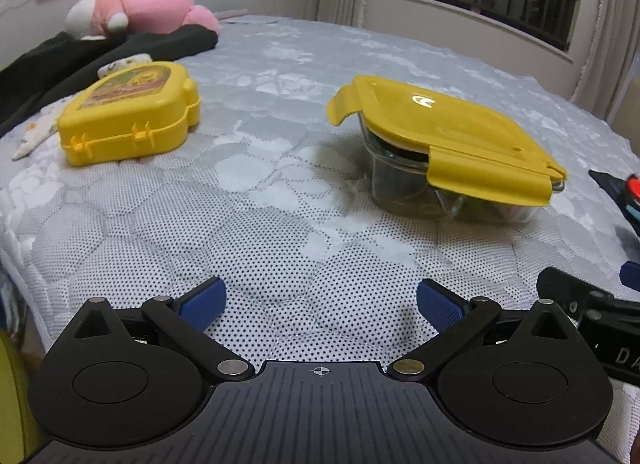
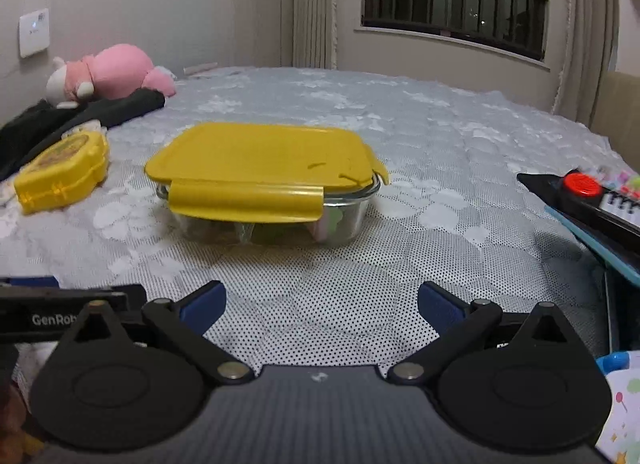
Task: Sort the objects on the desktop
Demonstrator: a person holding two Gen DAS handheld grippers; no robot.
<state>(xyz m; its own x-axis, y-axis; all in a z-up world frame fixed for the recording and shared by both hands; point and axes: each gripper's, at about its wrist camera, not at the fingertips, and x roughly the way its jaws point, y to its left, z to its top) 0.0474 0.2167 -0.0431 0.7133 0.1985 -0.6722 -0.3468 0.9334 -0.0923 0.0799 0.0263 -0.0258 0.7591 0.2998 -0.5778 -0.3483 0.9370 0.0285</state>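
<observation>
1. A bedroom: pale walls, a barred window (image 2: 454, 3) behind, and a wide bed (image 1: 280, 75) with a grey patterned cover that carries everything here.
2. A glass box (image 2: 344, 219) with a yellow lid (image 2: 260, 151) sits about mid-bed, straight ahead of the right tool and ahead and to the right of the left one. The lid lies on top, but its side flaps stand out loose rather than clipped down. Small coloured things show through the glass; I cannot tell what they are.
3. A pink plush toy (image 1: 156, 3) lies on dark clothing (image 1: 60, 63) at the far left corner of the bed.
4. A closed yellow plastic case (image 1: 128, 111) rests near the left edge, well apart from the glass box.
5. A black toy with a red button (image 2: 580, 183) lies at the right edge.
6. The left gripper (image 1: 320, 300) and the right gripper (image 2: 320, 300) both hover low over the near edge, jaws spread wide, grasping nothing.
7. My reading: the sorting stands at the point of closing or opening the box. The next move likely calls for one tool to steady the glass while the other works a flap; the soft bed may let the box tilt.
</observation>
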